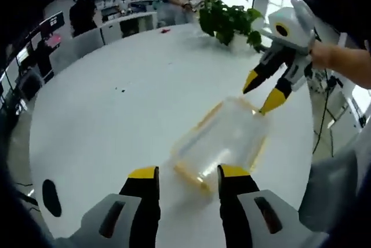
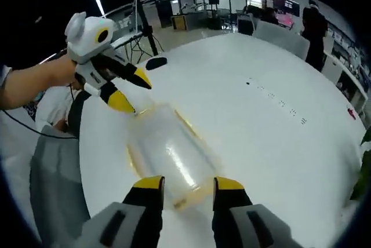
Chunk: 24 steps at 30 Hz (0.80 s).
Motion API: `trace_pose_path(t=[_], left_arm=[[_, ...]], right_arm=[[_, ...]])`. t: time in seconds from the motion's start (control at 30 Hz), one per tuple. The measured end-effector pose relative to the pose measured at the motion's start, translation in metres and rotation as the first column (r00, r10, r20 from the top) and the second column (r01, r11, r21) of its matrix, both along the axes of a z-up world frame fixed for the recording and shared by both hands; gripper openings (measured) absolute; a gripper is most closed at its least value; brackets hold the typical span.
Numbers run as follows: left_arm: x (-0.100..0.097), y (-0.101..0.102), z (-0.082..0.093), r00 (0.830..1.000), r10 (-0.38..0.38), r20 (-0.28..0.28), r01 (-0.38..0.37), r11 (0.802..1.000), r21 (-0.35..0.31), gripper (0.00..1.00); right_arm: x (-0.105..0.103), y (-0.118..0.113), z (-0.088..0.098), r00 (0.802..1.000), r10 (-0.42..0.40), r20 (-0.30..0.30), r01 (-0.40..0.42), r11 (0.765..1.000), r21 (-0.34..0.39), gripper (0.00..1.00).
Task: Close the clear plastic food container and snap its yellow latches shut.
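1. The left claw (image 1: 186,174) has two black jaws capped with yellow tips, rising from light grey housings that each carry a dark oval slot.
2. The right claw (image 2: 188,185) has the same black jaws, yellow tips and grey slotted housings.
3. Seen from across, each claw has a rounded white-grey head with a yellow-ringed dark circle on its side.
4. The person's hand (image 1: 322,55) grips that head.

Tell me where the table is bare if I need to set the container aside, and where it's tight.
Bare table runs wide from the container toward the far edge, short of the potted plant; a small dark disc sits near one rim. Crowded at the container itself: the left tongs and right tongs flank opposite ends.
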<state>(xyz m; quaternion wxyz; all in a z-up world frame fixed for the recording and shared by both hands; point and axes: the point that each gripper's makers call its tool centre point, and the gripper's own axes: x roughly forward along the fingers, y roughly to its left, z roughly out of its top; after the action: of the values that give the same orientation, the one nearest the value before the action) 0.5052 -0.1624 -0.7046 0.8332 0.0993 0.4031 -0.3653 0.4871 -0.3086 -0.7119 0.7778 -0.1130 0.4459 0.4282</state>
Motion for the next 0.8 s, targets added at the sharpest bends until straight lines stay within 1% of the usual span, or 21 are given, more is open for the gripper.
trace_pose_path(t=[0.03, 0.07, 0.1, 0.13, 0.2, 0.3, 0.37, 0.4, 0.43, 0.5, 0.53, 0.57, 0.6, 0.63, 0.67, 0.73, 0.77, 0.8], left_arm=[[0.0, 0.001, -0.002, 1.0, 0.006, 0.004, -0.006, 1.0, 0.01, 0.39], [0.0, 0.001, -0.003, 1.0, 0.019, 0.004, -0.019, 1.0, 0.003, 0.38], [-0.001, 0.001, -0.004, 0.999, 0.031, -0.004, -0.031, 1.0, -0.003, 0.39], [-0.002, 0.001, -0.006, 0.999, 0.044, -0.012, -0.044, 0.999, -0.004, 0.39], [-0.003, 0.001, -0.008, 0.999, 0.049, -0.018, -0.049, 0.999, -0.006, 0.38], [-0.003, 0.004, -0.011, 0.995, 0.092, -0.041, -0.093, 0.996, -0.009, 0.38], [-0.004, 0.004, -0.014, 0.989, 0.129, -0.075, -0.131, 0.991, -0.024, 0.38], [-0.006, 0.004, -0.016, 0.983, 0.151, -0.101, -0.155, 0.987, -0.033, 0.39], [-0.007, 0.002, -0.016, 0.979, 0.164, -0.124, -0.172, 0.983, -0.061, 0.39], [-0.008, 0.002, -0.018, 0.966, 0.202, -0.161, -0.218, 0.971, -0.094, 0.39], [-0.007, 0.005, -0.02, 0.971, 0.194, -0.142, -0.207, 0.975, -0.081, 0.39], [-0.008, 0.005, -0.021, 0.97, 0.196, -0.144, -0.209, 0.975, -0.079, 0.39], [-0.009, 0.004, -0.024, 0.967, 0.2, -0.158, -0.214, 0.973, -0.081, 0.38], [-0.01, 0.003, -0.025, 0.965, 0.203, -0.165, -0.22, 0.971, -0.091, 0.38], [-0.011, 0.003, -0.026, 0.962, 0.211, -0.173, -0.229, 0.969, -0.096, 0.38], [-0.012, 0.003, -0.029, 0.961, 0.213, -0.179, -0.231, 0.969, -0.089, 0.38], [-0.013, 0.003, -0.031, 0.957, 0.219, -0.188, -0.239, 0.967, -0.089, 0.37], [-0.014, 0.0, -0.03, 0.943, 0.249, -0.22, -0.279, 0.953, -0.118, 0.38]], right_arm=[[0.001, 0.0, 0.0, 1.0, -0.015, -0.005, 0.015, 1.0, 0.012, 0.31], [0.001, 0.0, 0.001, 0.999, -0.044, -0.018, 0.045, 0.999, 0.027, 0.31], [0.002, -0.002, -0.001, 0.998, -0.064, -0.028, 0.065, 0.998, 0.025, 0.31], [0.002, -0.003, -0.003, 0.998, -0.061, -0.029, 0.061, 0.998, 0.017, 0.31], [0.001, -0.006, -0.007, 0.995, -0.086, -0.044, 0.087, 0.996, 0.004, 0.31], [-0.002, -0.007, -0.01, 0.989, -0.126, -0.08, 0.128, 0.992, 0.014, 0.31], [-0.002, -0.005, -0.01, 0.987, -0.134, -0.084, 0.138, 0.99, 0.033, 0.32], [-0.002, -0.004, -0.01, 0.986, -0.143, -0.091, 0.147, 0.988, 0.042, 0.31], [-0.004, -0.003, -0.011, 0.982, -0.156, -0.107, 0.162, 0.986, 0.047, 0.31], [-0.004, -0.005, -0.015, 0.98, -0.167, -0.111, 0.172, 0.985, 0.034, 0.32], [-0.006, -0.004, -0.017, 0.975, -0.18, -0.13, 0.186, 0.982, 0.037, 0.32], [-0.007, -0.003, -0.017, 0.972, -0.188, -0.14, 0.196, 0.98, 0.044, 0.32], [-0.007, -0.004, -0.019, 0.966, -0.21, -0.153, 0.219, 0.975, 0.048, 0.32], [-0.007, -0.005, -0.02, 0.966, -0.209, -0.156, 0.219, 0.975, 0.05, 0.32], [-0.007, -0.005, -0.022, 0.961, -0.222, -0.168, 0.234, 0.971, 0.054, 0.32], [-0.007, -0.005, -0.022, 0.959, -0.227, -0.168, 0.241, 0.968, 0.068, 0.33], [-0.007, -0.005, -0.022, 0.956, -0.234, -0.175, 0.25, 0.965, 0.076, 0.32], [-0.007, -0.007, -0.024, 0.951, -0.246, -0.187, 0.264, 0.961, 0.078, 0.31]])
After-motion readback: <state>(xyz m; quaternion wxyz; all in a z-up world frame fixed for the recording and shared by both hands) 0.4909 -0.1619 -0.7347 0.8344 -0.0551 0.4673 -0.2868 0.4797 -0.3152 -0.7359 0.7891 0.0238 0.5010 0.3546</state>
